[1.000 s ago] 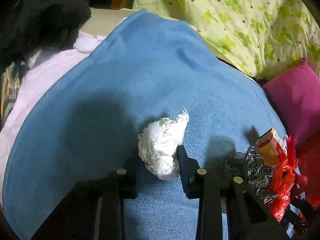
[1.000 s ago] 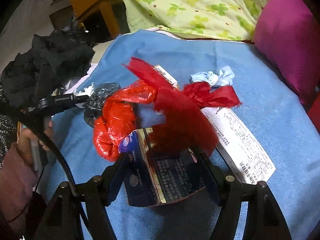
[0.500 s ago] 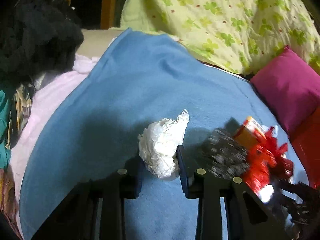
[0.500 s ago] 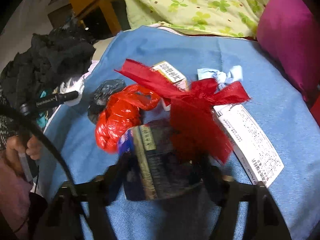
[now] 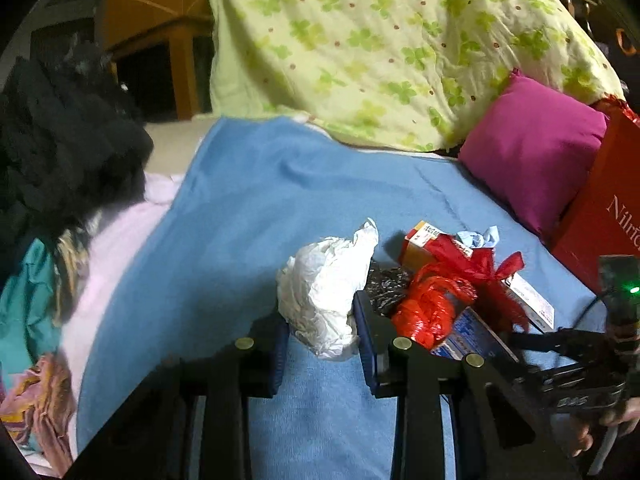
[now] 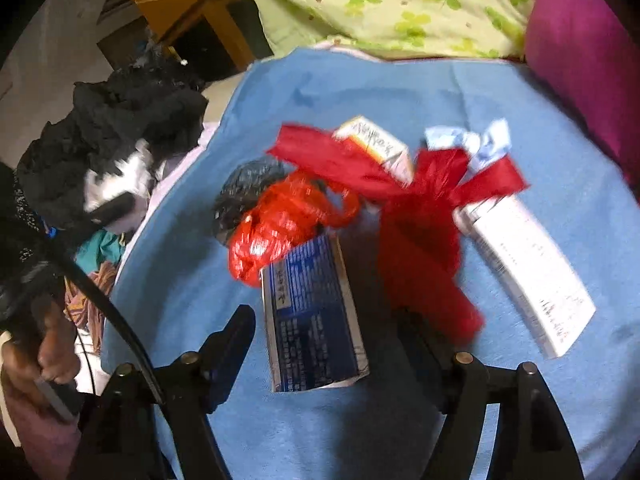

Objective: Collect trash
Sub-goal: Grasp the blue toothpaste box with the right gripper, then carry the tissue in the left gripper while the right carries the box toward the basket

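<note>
A crumpled tissue (image 5: 326, 300) sits between the left tongs (image 5: 322, 354) on a bed blanket (image 5: 248, 220). To its right lies a pile: foil wad (image 5: 386, 288), knotted bag (image 5: 430, 306), ribbon (image 5: 486, 270), flat carton (image 6: 314, 316). A pillow (image 5: 532, 156) rests behind.

Black gripper (image 5: 322, 344) frames, brass screws, blue pads.

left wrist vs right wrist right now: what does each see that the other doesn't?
Left wrist only: the crumpled white tissue pinched in the left gripper, and the red paper bag beside the magenta pillow.

Right wrist only: the right gripper open around the blue carton, and the full length of the white printed box.

Both: the blue blanket, red plastic bag, red ribbon, black clothes pile.
</note>
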### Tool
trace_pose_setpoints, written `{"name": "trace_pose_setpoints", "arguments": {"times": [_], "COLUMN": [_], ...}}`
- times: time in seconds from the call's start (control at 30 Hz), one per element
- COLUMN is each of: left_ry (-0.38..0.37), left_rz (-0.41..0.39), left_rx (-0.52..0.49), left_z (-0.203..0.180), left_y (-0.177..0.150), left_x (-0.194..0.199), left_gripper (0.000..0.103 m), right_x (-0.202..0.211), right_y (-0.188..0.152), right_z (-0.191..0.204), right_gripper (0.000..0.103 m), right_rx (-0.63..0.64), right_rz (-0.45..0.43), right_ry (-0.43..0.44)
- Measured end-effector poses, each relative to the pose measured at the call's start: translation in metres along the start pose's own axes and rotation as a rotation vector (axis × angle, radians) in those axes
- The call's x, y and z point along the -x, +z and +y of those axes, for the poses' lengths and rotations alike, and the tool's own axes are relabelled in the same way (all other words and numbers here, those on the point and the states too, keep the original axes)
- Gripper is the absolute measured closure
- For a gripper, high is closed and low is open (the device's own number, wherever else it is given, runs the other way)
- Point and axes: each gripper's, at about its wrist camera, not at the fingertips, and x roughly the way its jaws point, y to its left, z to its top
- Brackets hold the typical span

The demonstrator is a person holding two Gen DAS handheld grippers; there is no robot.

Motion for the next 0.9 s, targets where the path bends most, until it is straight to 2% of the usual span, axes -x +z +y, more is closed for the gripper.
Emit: {"name": "trace_pose_setpoints", "arguments": {"times": [0.2,0.23,0.27,0.37,0.43,0.6,0.9], "left_ry": [0.062,0.070,0.072,0.071,0.077,0.079,0.070], "left_rz": [-0.029,-0.031,-0.034,-0.037,-0.045,-0.078,-0.138], "left_rx": [-0.062,-0.069,-0.074,-0.089,-0.103,-0.136,-0.183], "left_z": [-0.015,-0.017,-0.019,-0.026,-0.032,-0.051,-0.087], "left_y": [-0.003,-0.004,-0.005,-0.006,-0.006,-0.008,-0.005], "left_x": [0.016,0.018,0.020,0.025,0.030,0.050,0.088], "left_gripper": [0.070,0.070,0.070,0.070,0.070,0.070,0.070], "right_x": [-0.019,-0.022,-0.024,-0.020,-0.016,0.006,0.076], "right_y": [-0.009,-0.010,-0.011,-0.012,-0.012,-0.022,-0.066], "right_z": [0.016,0.018,0.019,0.021,0.024,0.020,0.014], "right_gripper": [0.026,0.029,0.040,0.052,0.052,0.052,0.052], "right_rx": [0.066,0.076,0.086,0.090,0.111,0.059,-0.061], "right_rz": [0.038,0.043,0.044,0.037,0.038,0.051,-0.017], "right_ry": [-0.073,-0.091,-0.101,-0.077,-0.096,-0.047,0.095]}}
